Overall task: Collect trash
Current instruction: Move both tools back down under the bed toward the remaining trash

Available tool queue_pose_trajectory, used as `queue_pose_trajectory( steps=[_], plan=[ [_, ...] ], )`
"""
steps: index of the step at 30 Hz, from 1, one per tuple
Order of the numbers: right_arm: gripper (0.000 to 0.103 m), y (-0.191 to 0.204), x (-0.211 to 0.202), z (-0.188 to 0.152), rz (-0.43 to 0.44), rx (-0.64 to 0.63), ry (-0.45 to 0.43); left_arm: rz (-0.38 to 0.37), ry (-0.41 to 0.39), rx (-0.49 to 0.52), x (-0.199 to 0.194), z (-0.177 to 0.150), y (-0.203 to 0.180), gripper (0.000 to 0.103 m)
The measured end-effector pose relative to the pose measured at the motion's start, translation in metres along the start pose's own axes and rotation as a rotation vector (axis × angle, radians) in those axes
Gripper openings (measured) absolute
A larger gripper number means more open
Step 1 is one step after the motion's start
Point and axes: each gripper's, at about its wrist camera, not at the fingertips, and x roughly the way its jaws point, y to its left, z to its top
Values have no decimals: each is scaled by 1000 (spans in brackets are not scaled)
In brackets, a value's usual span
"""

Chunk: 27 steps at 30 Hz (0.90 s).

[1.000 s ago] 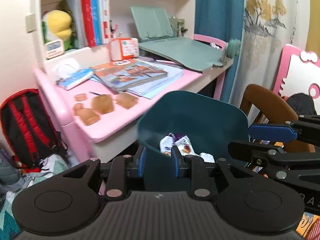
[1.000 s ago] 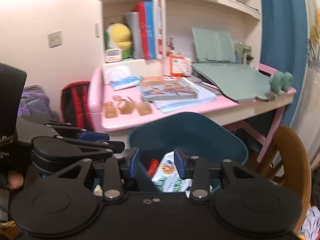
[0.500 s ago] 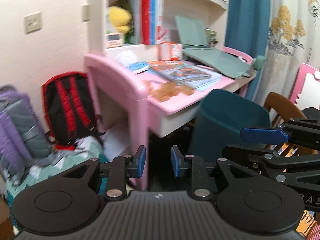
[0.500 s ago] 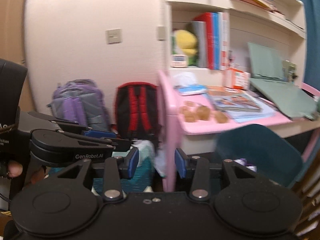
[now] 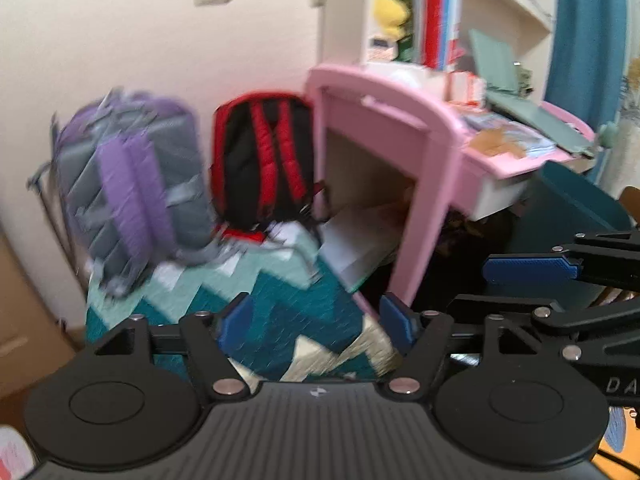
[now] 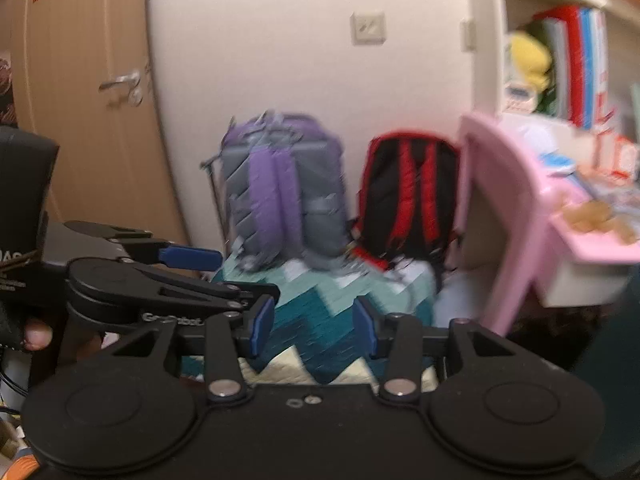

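view: both cameras are swinging away from the bin (image 5: 576, 200) toward the backpacks | left claw (image 5: 316, 322): jaws have just been opening, nothing between | right claw (image 6: 314, 326): opening too, empty | bin: now standing beside the bench (image 5: 500, 160), at right edge | task: probably searching for floor trash

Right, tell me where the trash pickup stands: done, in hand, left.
Done: cannot tell; the teal bin shows only its outside here. In hand: nothing. The left gripper and right gripper have both just been opening, with nothing between their jaws, and they face the patterned cloth. Left: brown scraps lie on the pink desk, probably trash to collect.
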Motion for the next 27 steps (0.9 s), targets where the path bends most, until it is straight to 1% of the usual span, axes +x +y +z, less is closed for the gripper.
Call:
queue_pose_trajectory(
  steps=[1,3,7,11,15,21,24,27],
  plan=[
    [44,5,12,-2,17,4,18,10,10,-17,4,-6,12,75],
    [45,12,33,-6,38,7,43,29,29,-32,14,-17,33,75],
    [45,21,83,-14,49,21,117,43,67,-90,39,-36,70,80],
    [46,23,129,-27,31,43,189,63,103,-115,68,-57,95,81],
    [46,19,176,-46,14,78,271,68,171,-158,107,-85,119,83],
    [46,9,249,-85,7,139,398,82,281,-228,171,-139,150,83],
    [47,3,286,-112,-3,167,458,100,351,-261,203,-171,164,83],
    [47,-3,323,-148,4,185,522,128,427,-265,234,-208,177,83]
  ],
)
